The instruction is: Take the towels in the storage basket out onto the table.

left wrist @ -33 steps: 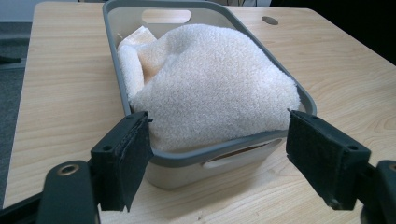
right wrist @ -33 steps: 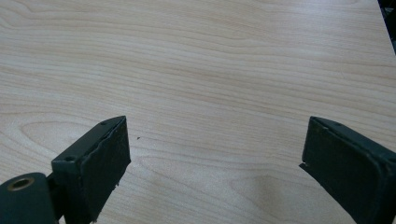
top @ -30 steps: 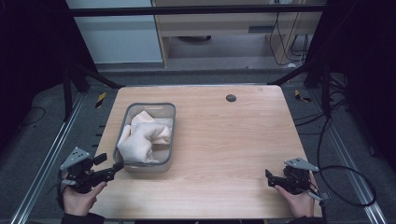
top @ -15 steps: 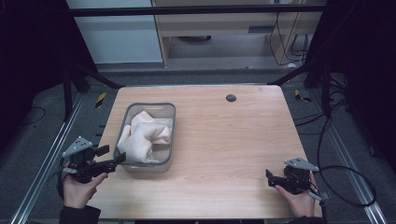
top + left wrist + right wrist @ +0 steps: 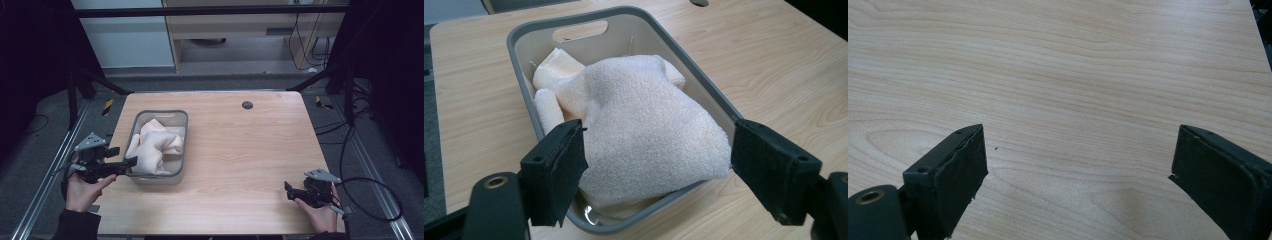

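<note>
A grey plastic basket [image 5: 180, 131] [image 5: 700, 70] stands on the left half of the wooden table. In it lies a heap of cream towels [image 5: 154, 147] [image 5: 644, 125]. My left gripper [image 5: 131, 162] [image 5: 656, 167] is open at the basket's near left corner, its jaws spread wide on either side of the top towel's near end, not touching it. My right gripper [image 5: 288, 190] [image 5: 1075, 182] is open and empty, low over the bare table near the front right corner.
A small dark round hole [image 5: 247, 105] sits in the table near its far edge. Black frame posts stand at the table's back corners, and cables [image 5: 370, 190] lie on the floor at the right. The table's edges are close to both hands.
My left gripper has moved up and away from the front edge, toward the basket's near left side. The right gripper has stayed where it was.
</note>
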`<act>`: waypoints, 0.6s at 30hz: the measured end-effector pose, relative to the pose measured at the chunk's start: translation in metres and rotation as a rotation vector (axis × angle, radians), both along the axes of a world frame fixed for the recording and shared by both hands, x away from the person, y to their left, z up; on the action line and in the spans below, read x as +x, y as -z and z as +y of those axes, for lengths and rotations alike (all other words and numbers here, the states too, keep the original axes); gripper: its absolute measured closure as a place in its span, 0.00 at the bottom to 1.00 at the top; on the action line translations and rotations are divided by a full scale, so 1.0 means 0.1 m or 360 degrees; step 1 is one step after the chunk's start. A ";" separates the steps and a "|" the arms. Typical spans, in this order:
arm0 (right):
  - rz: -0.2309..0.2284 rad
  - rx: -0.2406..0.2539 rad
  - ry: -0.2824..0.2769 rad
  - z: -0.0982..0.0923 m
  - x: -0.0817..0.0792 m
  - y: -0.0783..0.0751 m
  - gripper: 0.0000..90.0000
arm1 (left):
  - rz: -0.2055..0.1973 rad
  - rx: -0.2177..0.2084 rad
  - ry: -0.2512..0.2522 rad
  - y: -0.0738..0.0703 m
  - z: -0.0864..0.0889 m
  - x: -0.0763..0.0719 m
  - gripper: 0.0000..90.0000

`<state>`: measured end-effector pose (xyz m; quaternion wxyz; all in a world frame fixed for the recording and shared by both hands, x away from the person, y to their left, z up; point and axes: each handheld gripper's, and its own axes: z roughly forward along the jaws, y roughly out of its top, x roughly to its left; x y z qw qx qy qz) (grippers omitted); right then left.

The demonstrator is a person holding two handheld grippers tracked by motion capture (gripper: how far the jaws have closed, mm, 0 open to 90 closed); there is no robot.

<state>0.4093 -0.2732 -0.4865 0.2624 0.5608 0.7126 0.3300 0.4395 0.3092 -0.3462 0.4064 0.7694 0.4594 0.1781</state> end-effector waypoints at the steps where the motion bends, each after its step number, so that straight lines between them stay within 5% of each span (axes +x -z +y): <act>1: 0.0000 0.0003 0.0000 0.00 0.00 0.00 0.08 | 0.0003 0.0018 0.0000 -0.01 -0.01 0.02 0.24; 18: 0.0024 -0.0003 -0.0024 0.00 0.02 0.02 0.09 | 0.0129 0.0226 0.0125 -0.13 -0.24 0.26 0.23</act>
